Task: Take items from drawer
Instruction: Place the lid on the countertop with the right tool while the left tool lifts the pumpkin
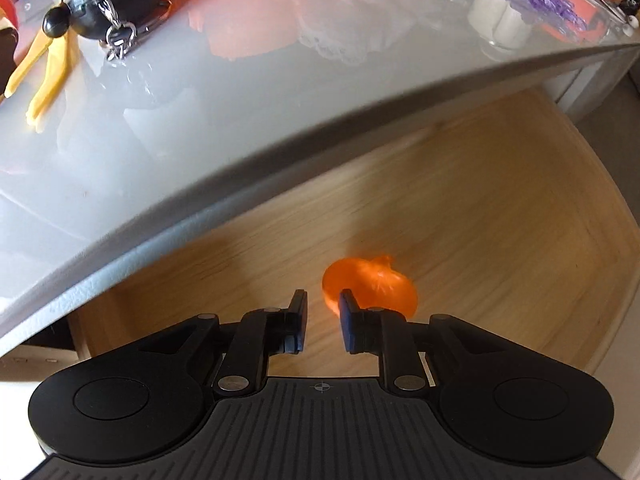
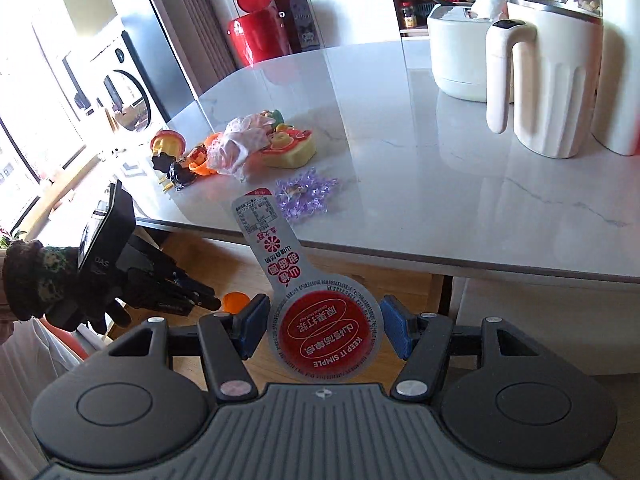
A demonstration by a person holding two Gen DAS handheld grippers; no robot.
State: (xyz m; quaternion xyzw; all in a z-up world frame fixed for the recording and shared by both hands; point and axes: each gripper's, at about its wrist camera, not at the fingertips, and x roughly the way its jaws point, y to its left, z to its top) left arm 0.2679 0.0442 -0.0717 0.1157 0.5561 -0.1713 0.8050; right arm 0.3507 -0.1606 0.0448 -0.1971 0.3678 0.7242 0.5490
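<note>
In the left wrist view my left gripper (image 1: 323, 305) points down into the open wooden drawer (image 1: 480, 200), its jaws a little apart with nothing between them. A small translucent orange toy (image 1: 370, 286) lies on the drawer floor just past the right fingertip. In the right wrist view my right gripper (image 2: 325, 326) is shut on a round snack cup (image 2: 326, 332) with a red and silver foil lid and a long tab, held above the drawer near the table edge. A gloved hand holds the left gripper (image 2: 168, 292) at the left, close to the orange toy (image 2: 236, 302).
The white marble table top (image 2: 440, 180) overhangs the drawer. On it lie a black figure (image 1: 108, 0), a yellow toy cake (image 2: 288, 146), a purple crystal piece (image 2: 306, 194) and other small toys. White jugs (image 2: 548, 92) stand at the right, a red bin (image 2: 256, 36) behind.
</note>
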